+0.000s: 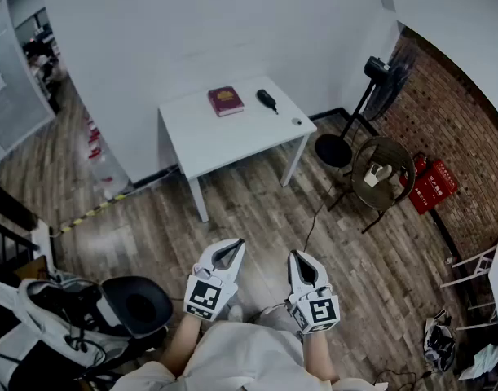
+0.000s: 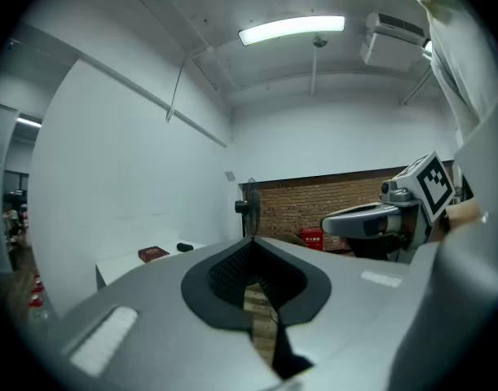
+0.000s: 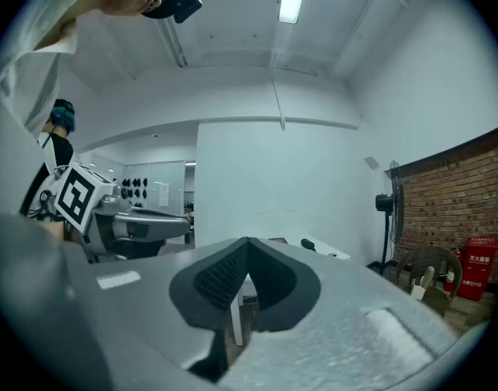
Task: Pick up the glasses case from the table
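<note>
Black glasses case [image 1: 267, 100] lies slantwise on the desk [image 1: 232, 141], well ahead; left gripper [image 1: 232, 248] and right gripper [image 1: 297, 257] jaws closed, empty.

A dark red book [image 1: 225, 100] lies flat on the white surface [image 1: 224, 141], which stands against a white wall [image 1: 175, 31]. To the right, a black standing fan [image 1: 393, 84] rises before a brick wall [image 1: 456, 108] — a round wicker chair [image 1: 385, 175] and red boxes [image 1: 433, 186] sit close by on the wood-plank floor [image 1: 257, 210]. At lower left, a black swivel chair [image 1: 138, 304] stands beside a white-and-black bag [image 1: 41, 316].
</note>
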A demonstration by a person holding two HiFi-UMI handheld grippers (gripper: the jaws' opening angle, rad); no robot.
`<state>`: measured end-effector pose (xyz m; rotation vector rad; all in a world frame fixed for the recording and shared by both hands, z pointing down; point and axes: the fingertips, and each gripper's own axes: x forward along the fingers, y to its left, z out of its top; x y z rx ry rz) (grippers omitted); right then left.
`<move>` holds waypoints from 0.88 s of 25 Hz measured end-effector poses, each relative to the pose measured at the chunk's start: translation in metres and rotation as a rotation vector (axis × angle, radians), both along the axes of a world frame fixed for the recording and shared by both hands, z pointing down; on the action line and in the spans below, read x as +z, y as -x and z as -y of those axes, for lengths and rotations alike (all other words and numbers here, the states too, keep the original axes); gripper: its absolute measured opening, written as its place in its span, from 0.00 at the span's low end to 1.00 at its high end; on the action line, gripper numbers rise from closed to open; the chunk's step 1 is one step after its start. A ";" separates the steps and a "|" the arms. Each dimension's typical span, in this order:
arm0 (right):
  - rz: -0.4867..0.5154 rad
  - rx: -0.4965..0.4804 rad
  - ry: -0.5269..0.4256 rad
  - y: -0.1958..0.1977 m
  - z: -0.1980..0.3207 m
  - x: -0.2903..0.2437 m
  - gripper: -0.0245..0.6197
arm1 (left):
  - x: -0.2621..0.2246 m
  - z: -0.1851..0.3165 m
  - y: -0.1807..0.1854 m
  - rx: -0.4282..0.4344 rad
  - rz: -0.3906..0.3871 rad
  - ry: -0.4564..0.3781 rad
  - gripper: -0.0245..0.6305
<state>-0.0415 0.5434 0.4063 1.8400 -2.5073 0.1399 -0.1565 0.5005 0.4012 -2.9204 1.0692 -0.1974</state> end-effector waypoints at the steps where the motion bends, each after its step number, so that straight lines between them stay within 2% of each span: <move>1: 0.000 0.006 0.001 0.002 -0.001 0.001 0.04 | 0.001 -0.001 0.002 0.003 0.000 -0.001 0.07; 8: 0.000 0.012 0.024 -0.002 0.010 0.009 0.04 | 0.005 0.009 -0.007 0.024 0.006 0.005 0.07; 16: -0.009 -0.026 0.016 -0.023 0.064 0.020 0.04 | 0.019 0.055 -0.029 -0.002 0.024 0.018 0.07; 22: 0.002 -0.073 0.021 -0.053 0.132 0.020 0.04 | 0.020 0.117 -0.070 -0.014 0.030 0.039 0.07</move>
